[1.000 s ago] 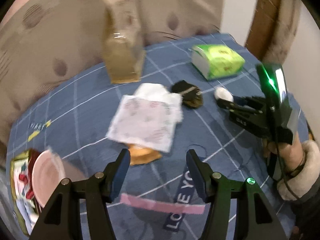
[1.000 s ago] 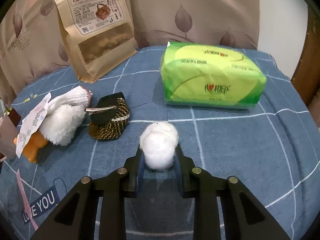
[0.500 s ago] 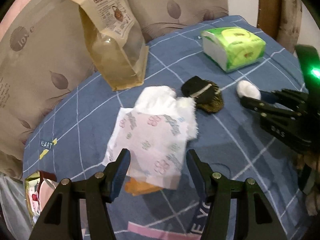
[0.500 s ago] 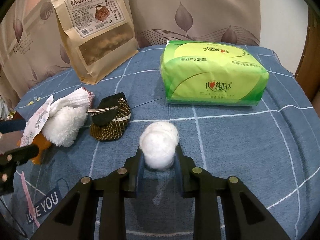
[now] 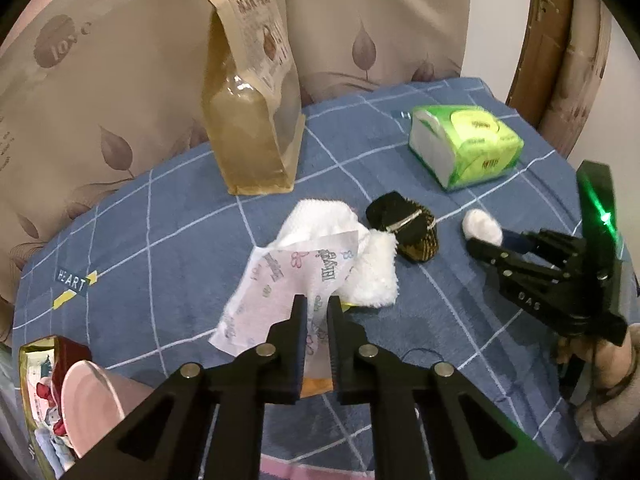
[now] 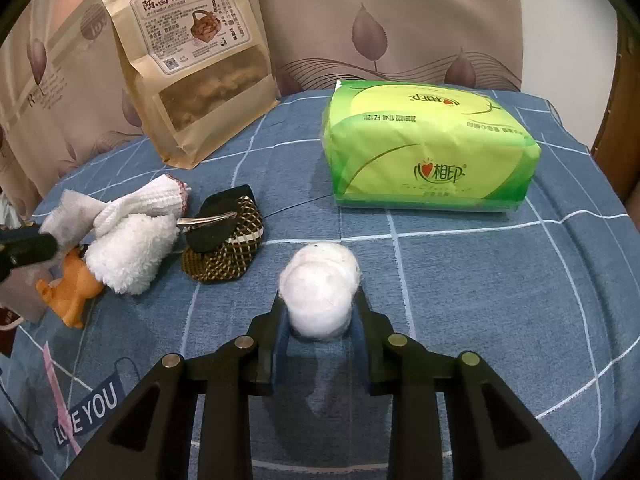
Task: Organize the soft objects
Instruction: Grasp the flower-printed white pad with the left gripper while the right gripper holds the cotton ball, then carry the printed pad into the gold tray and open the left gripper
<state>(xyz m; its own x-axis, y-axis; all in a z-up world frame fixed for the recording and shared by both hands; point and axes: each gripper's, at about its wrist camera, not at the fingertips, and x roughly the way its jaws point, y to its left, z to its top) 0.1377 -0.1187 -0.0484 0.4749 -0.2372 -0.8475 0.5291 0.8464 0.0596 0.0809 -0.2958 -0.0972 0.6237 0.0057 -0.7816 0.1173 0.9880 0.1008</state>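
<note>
My left gripper [image 5: 317,314] is shut on the near edge of a thin printed tissue sheet [image 5: 276,288] and lifts it off a white fluffy cloth [image 5: 370,270] and white glove [image 5: 320,216]. An orange toy [image 6: 68,294] lies under the cloth. My right gripper [image 6: 320,316] is shut on a white cotton ball [image 6: 320,286] held over the blue blanket; it also shows in the left wrist view [image 5: 482,230]. A black and gold mesh hair clip [image 6: 222,250] lies between the cloth and the ball.
A green tissue pack [image 6: 428,152] lies at the back right. A brown paper snack bag [image 6: 192,68] stands against the cushion at the back. A pink cup [image 5: 92,404] and a colourful packet [image 5: 36,400] sit at the left edge of the blanket [image 6: 500,280].
My left gripper moved forward and closed on the tissue sheet, which now bends upward off the cloth. The right gripper holds the cotton ball in much the same place.
</note>
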